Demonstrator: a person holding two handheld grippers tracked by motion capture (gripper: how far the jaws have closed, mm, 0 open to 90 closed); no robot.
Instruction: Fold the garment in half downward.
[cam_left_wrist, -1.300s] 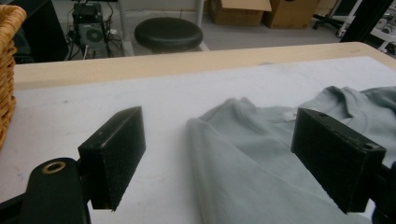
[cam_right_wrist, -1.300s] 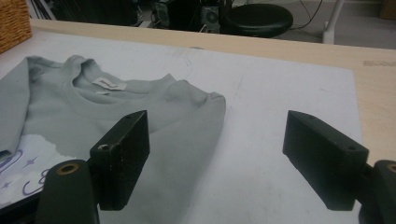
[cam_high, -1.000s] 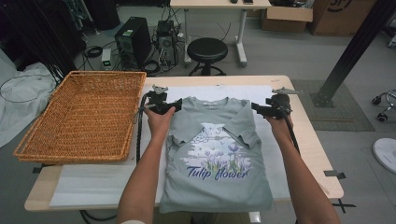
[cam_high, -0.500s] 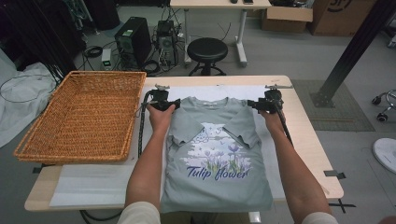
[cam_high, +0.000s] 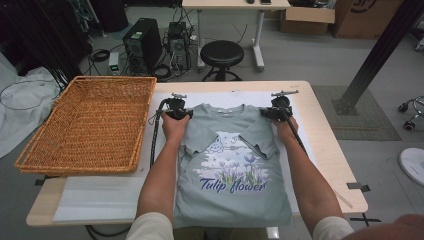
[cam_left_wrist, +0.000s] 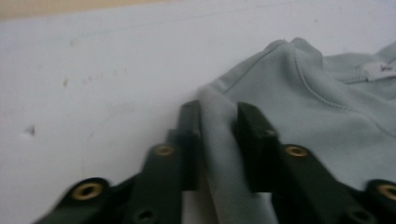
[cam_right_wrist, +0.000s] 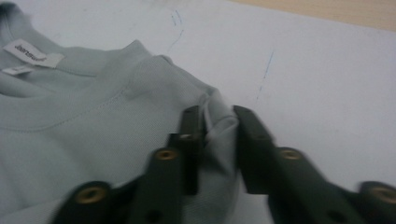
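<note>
T-shirt, grey-green with a flower print and the words "Tulip flower", lay flat on a white sheet that covered the middle of the table, its collar toward the far edge and its short sleeves folded inward over the chest.

At the far left of the table stood a large wicker basket, just beside the sheet and well apart from the shirt.

Next came the left hand-held gripper, at the shirt's left shoulder corner, with the person's left forearm lying along the shirt's left edge. Its jaws had just been closing, and the left gripper view showed them pinching a raised fold of the shirt's shoulder fabric between the two black pads, with the bare white sheet on one side and the collar with its label on the other.

Between the two hands the collar and the print lay smooth.

At the right shoulder corner sat the right hand-held gripper, its cable trailing back along the right forearm. Its jaws too had just been closing; the right gripper view showed them clamped on a bunched ridge of the shoulder cloth at the shirt's edge, the neck labels farther off and the sheet beyond marked with faint blue lines.
</note>
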